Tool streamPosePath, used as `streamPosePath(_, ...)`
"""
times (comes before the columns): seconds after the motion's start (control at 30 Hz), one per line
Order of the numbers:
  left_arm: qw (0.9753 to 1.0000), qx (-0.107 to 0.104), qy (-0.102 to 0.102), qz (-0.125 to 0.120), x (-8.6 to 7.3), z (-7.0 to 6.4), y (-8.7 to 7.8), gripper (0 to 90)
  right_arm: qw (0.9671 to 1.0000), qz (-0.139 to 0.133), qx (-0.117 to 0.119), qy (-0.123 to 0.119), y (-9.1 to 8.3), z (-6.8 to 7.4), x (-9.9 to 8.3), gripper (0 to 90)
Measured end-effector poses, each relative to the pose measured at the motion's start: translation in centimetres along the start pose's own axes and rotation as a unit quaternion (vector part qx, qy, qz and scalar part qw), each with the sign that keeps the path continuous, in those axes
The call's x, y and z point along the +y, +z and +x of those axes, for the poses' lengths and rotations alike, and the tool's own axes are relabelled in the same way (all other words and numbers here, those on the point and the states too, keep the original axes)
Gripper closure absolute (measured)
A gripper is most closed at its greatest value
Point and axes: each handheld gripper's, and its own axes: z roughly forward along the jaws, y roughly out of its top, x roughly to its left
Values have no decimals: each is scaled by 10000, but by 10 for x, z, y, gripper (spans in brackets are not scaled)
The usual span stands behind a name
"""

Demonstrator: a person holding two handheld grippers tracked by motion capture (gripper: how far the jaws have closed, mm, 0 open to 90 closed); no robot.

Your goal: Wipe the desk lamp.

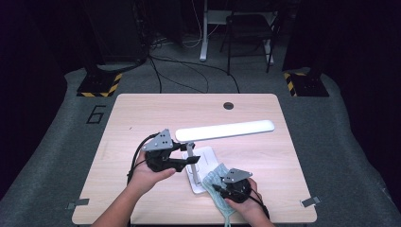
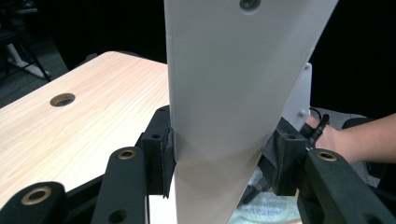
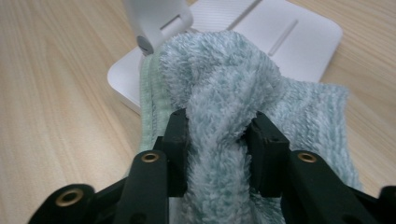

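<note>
Dark floor, trailing cables and a folding chair (image 1: 249, 33) ring a pale wooden table (image 1: 142, 113) with a round cable hole (image 1: 228, 105) near its far edge. At the table's centre stands a white desk lamp (image 1: 226, 130), its long flat head stretching toward 3 o'clock above a slim upright stem (image 1: 190, 152) and a square white base (image 1: 201, 156). The left gripper (image 1: 190, 161), held at about 7 o'clock from the lamp head, has its jaws set around the stem; in the left gripper view the pads (image 2: 166, 156) press both edges of the broad white panel (image 2: 224, 102). At 5 o'clock on the table, just beside the base and overlapping its near corner, lies a pale blue-green fluffy cloth (image 1: 215, 182). The right gripper (image 1: 226, 182) sits on it, jaws closed partway, pinching a raised fold of the plush towel (image 3: 219, 107) between them, the lamp's base (image 3: 285, 37) just beyond.
</note>
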Motion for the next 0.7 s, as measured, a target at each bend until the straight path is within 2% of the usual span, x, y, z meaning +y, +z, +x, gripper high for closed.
streamPosePath(0.1, 10000, 35, 10, 33, 1, -1, 1, 523, 9995, -23, 9, 317, -2, -7, -3, 684)
streamPosePath(0.23, 10000, 40, 7, 49, 2, -1, 1, 523, 9984, -47, -195, 520, -6, -16, -5, 695)
streamPosePath(0.33, 10000, 62, -4, 46, 2, -1, 2, 523, 9948, -83, -304, 971, -9, -26, -10, 699)
streamPosePath(0.4, 10000, 45, 9, 53, 2, -1, 3, 523, 9925, -61, -448, 1139, -10, -29, -12, 705)
streamPosePath(0.47, 10000, 80, -24, 34, 2, -2, 3, 523, 9932, -46, -501, 1049, -10, -22, -9, 709)
streamPosePath(0.53, 9999, 100, -28, 23, 2, -2, 4, 523, 9960, -46, -383, 801, -7, -12, -5, 708)
streamPosePath(0.57, 9999, 110, -26, 19, 2, -2, 4, 522, 9971, -75, -445, 611, -5, -4, -2, 709)
streamPosePath(0.63, 9999, 109, -35, 34, 2, -2, 4, 522, 9987, -43, -189, 466, 0, 12, 6, 708)
streamPosePath(0.67, 9999, 110, -29, 34, 2, -2, 3, 522, 9996, -29, -108, 269, 2, 19, 10, 708)
streamPosePath(0.7, 9999, 111, -24, 35, 2, -2, 3, 523, 9997, -19, -62, 237, 5, 28, 12, 708)
